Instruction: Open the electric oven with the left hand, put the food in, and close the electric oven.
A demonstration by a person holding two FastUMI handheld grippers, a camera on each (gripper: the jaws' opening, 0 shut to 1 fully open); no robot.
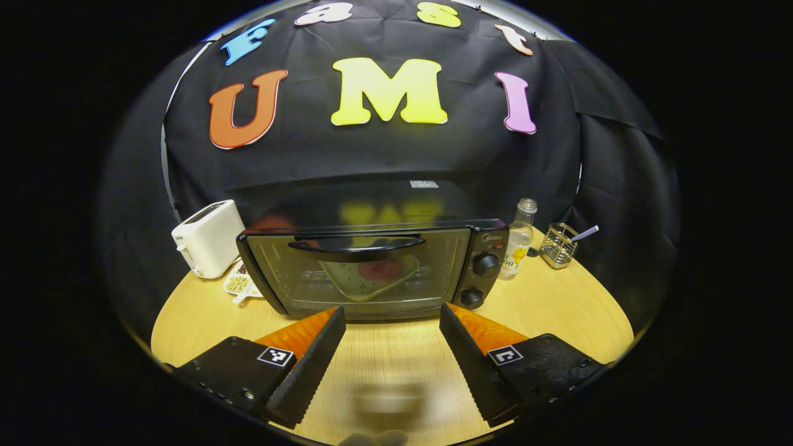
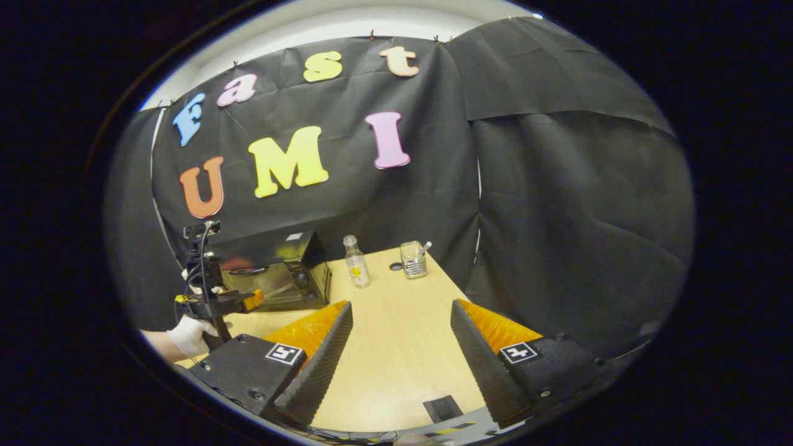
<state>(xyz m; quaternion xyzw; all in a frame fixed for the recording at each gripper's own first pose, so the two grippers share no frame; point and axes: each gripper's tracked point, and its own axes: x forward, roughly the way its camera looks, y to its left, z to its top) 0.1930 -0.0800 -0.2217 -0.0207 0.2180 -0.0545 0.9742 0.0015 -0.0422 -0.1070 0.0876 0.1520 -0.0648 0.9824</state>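
Wooden table (image 1: pixel 557 310), oven (image 1: pixel 372 266) seemingly shut.

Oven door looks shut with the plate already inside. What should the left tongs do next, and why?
Probably just back away. In the left gripper view the oven door sits closed, the plate of food shows through the glass, and the left tongs are open, clear of the handle, holding nothing.

Black electric oven (image 1: pixel 372 266) holding a pale plate (image 1: pixel 365 279) with red food (image 1: pixel 381 269); white toaster (image 1: pixel 207 238); light wood-grain table (image 1: pixel 557 310); clear bottle (image 1: pixel 519 241) with yellow label; white glove (image 2: pixel 189 336).
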